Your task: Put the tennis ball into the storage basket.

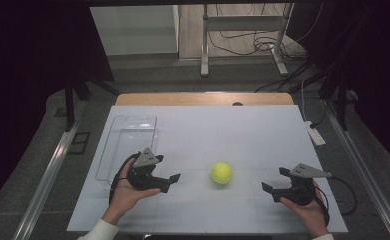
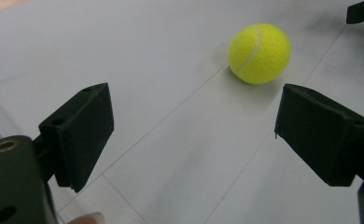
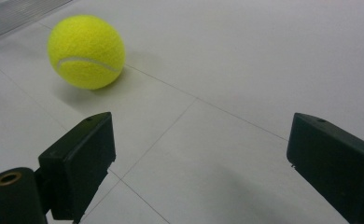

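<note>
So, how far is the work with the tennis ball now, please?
Nothing looks done yet: the tennis ball lies free on the white table, and the clear tray at the left looks empty. In hand: the left gripper and the right gripper rest either side of the ball, both open, neither touching it. Left to do, probably: grasp the ball and move it, perhaps into the tray.
</note>
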A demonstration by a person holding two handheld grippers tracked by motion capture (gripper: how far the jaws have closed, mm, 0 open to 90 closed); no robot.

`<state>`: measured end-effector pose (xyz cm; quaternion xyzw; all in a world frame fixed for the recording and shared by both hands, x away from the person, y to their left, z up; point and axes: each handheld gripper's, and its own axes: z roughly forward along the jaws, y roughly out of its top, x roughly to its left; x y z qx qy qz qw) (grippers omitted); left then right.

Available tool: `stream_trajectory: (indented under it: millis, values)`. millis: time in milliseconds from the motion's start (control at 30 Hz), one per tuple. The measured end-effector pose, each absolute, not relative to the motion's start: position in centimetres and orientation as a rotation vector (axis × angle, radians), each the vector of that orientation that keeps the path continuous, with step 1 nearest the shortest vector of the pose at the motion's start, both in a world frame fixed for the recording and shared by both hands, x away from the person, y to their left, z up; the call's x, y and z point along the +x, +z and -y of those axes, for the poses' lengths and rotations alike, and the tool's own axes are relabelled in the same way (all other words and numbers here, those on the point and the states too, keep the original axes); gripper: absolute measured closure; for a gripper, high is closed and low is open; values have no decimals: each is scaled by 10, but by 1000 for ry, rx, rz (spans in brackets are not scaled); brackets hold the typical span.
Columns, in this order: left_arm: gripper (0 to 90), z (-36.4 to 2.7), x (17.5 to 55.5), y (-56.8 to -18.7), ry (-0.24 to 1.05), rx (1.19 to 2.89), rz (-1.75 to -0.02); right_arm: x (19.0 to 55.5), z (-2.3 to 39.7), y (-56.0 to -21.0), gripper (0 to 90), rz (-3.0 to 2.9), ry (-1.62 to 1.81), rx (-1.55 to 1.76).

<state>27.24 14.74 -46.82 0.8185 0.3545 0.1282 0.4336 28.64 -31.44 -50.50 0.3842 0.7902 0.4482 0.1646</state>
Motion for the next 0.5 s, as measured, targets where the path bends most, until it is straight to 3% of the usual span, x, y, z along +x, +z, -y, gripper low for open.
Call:
stream_trajectory:
  millis: [500]
  values:
    - [120, -129, 279, -467, 295, 2071, -843, 286, 314, -505, 79, -2254, 1275, 1095]
